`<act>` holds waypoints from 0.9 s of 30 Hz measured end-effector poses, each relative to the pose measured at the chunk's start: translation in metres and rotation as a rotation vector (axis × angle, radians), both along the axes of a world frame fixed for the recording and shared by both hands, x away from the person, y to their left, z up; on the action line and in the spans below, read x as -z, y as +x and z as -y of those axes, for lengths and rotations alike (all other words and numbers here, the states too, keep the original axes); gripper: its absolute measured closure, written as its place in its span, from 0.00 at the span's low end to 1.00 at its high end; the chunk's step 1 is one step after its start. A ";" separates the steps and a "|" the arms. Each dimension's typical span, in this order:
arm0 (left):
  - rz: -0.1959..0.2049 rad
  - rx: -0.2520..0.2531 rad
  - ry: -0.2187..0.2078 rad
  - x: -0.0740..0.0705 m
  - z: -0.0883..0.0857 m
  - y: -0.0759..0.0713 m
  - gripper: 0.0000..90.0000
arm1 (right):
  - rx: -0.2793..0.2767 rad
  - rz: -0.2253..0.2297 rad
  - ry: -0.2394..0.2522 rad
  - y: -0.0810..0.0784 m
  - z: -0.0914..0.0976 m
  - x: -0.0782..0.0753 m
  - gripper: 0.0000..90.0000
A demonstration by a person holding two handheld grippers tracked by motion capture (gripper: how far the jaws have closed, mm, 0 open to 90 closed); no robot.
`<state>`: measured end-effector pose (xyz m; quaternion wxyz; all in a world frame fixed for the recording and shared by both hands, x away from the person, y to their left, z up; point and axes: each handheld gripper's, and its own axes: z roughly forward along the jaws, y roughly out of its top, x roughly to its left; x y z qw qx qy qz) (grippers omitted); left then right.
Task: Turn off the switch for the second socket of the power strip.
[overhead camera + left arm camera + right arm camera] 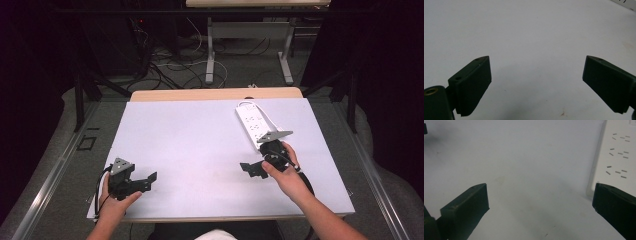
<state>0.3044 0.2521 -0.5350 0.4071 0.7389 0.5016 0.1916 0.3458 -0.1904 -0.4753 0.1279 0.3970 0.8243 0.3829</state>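
White matting covered the table [200, 150], and the power strip [253, 125] lay at its far right, the one landmark on it. Well to the strip's left and nearer the person, the left gripper [536, 82] rested low, jaws spread wide on nothing. The right gripper [541, 207] hovered just at the strip's near end, jaws also wide and empty, one tip beside the casing. A careless sweep there could likely nudge the light strip askew or snag its cord.
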 end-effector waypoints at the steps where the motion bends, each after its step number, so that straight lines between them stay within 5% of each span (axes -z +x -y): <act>1: 0.000 0.003 0.003 0.000 0.000 0.000 0.09 | -0.005 0.005 0.005 -0.002 0.000 0.002 0.00; 27: 0.008 0.041 0.039 0.003 0.008 0.001 0.01 | 0.049 0.047 0.047 -0.038 0.022 0.044 0.03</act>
